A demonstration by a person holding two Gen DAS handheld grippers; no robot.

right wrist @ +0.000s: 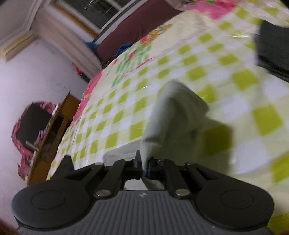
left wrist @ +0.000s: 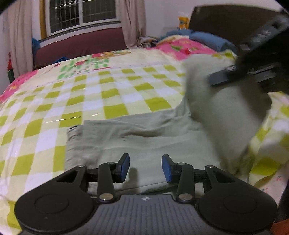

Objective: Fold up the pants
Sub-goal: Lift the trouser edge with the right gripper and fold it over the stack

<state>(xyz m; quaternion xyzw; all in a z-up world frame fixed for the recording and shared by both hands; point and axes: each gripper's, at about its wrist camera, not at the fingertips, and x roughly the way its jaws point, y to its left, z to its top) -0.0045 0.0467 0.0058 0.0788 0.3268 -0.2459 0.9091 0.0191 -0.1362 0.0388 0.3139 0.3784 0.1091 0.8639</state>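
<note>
Pale green pants (left wrist: 140, 133) lie on a bed with a green-and-white checked sheet (left wrist: 90, 94). My left gripper (left wrist: 146, 167) hovers just above the near part of the pants, its blue pads apart and nothing between them. My right gripper (right wrist: 144, 169) is shut on a pinch of the pants (right wrist: 173, 115), which hangs from it in a lifted, blurred fold. In the left wrist view the right gripper (left wrist: 215, 81) shows at the upper right, holding that raised cloth (left wrist: 220, 108) above the bed.
A dark headboard (left wrist: 225, 19), blue pillow (left wrist: 209, 39) and pink bedding (left wrist: 180, 47) sit at the bed's far right. A window with curtains (left wrist: 81, 14) is behind. A wooden cabinet (right wrist: 52, 130) and a pink patterned bag (right wrist: 27, 126) stand beside the bed's left side.
</note>
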